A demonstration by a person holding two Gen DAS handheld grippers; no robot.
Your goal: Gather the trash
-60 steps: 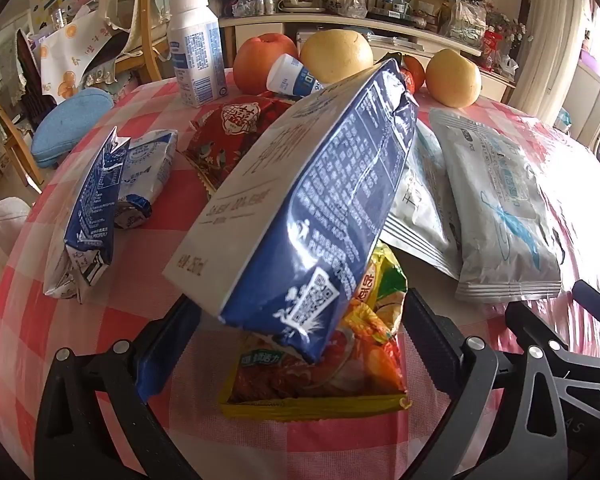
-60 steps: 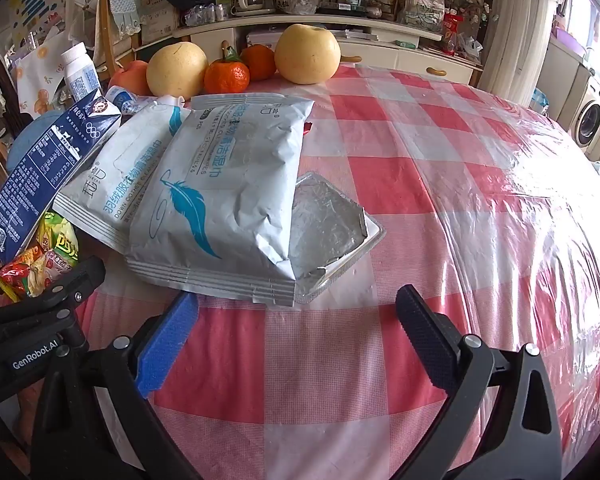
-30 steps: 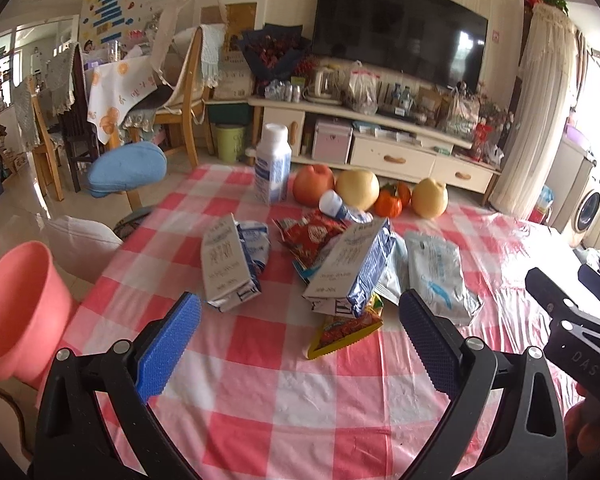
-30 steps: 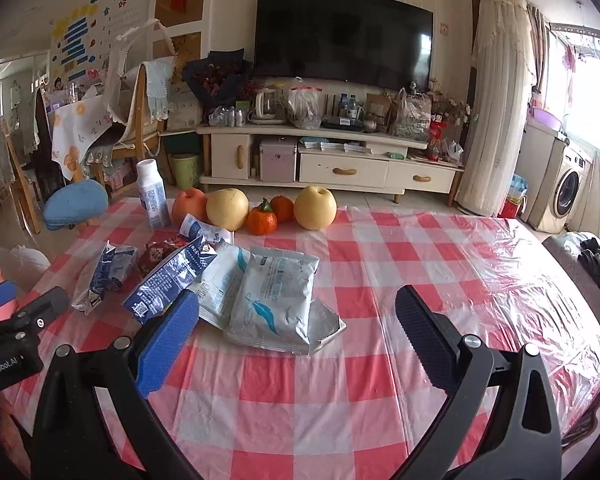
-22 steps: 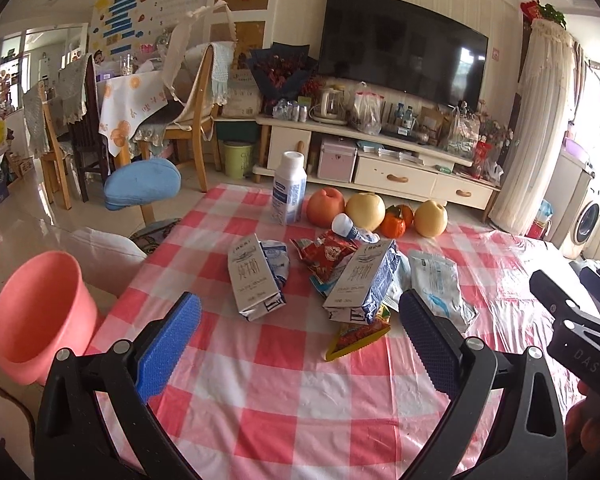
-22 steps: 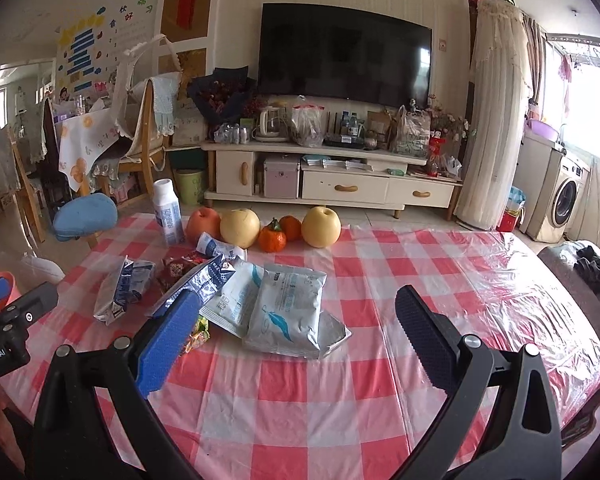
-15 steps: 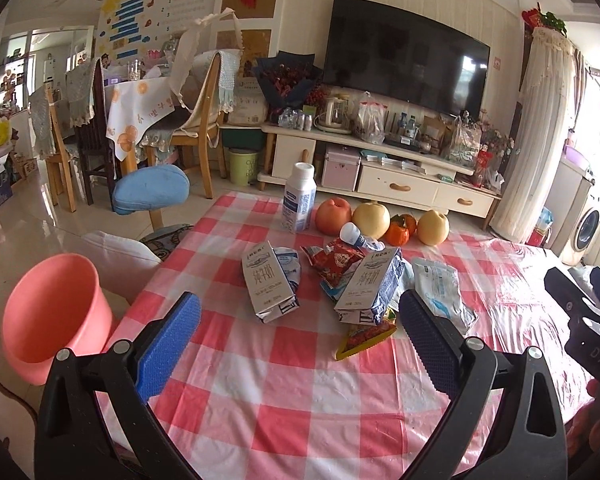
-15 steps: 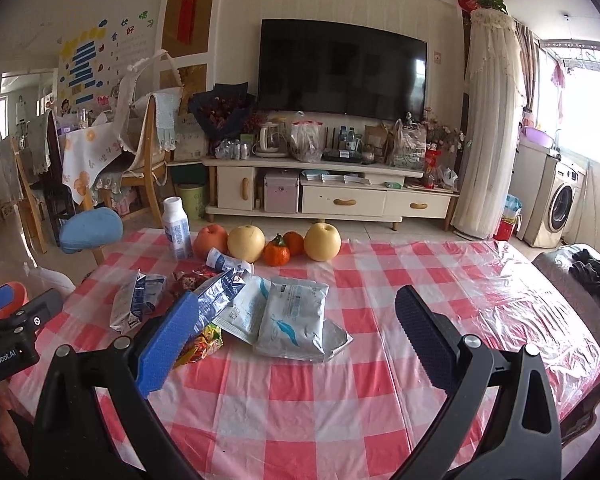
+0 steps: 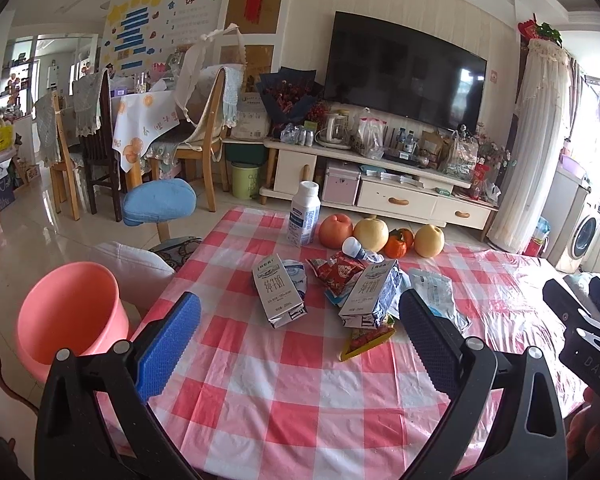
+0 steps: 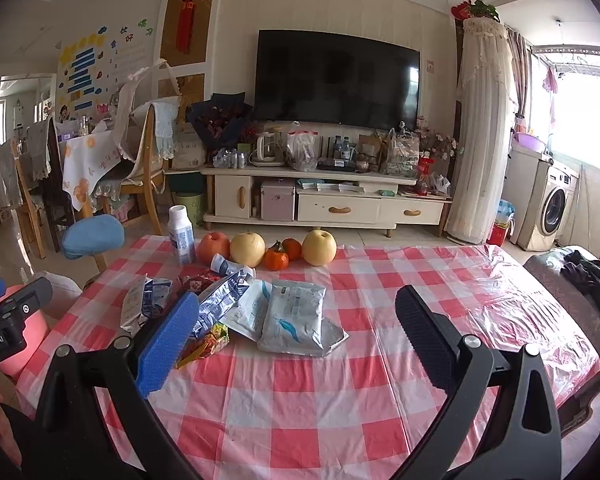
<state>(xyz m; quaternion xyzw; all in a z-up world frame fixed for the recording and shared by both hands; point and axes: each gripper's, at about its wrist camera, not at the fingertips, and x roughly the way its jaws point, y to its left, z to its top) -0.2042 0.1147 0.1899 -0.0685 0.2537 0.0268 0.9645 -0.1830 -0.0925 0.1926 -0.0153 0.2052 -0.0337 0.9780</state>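
Observation:
Trash lies mid-table on the red-checked cloth (image 9: 284,392): a crushed milk carton (image 9: 277,291), a second blue-white carton (image 9: 370,294), a red snack bag (image 9: 338,272), a yellow-orange wrapper (image 9: 366,338) and grey foil pouches (image 10: 292,318). A pink bin (image 9: 66,318) stands left of the table. My left gripper (image 9: 300,344) is open and empty, held back above the near edge. My right gripper (image 10: 296,344) is open and empty too, high over the near edge (image 10: 300,420).
A white bottle (image 9: 304,214), an apple (image 9: 335,231), pears (image 9: 371,229) and persimmons (image 9: 398,242) stand at the far edge. A small bottle (image 9: 356,249) lies by them. A blue stool (image 9: 159,202), chairs and a TV cabinet (image 9: 380,192) stand beyond.
Both grippers have pulled far back and up from the trash pile; the whole table and room now show. Both stayed open and empty.

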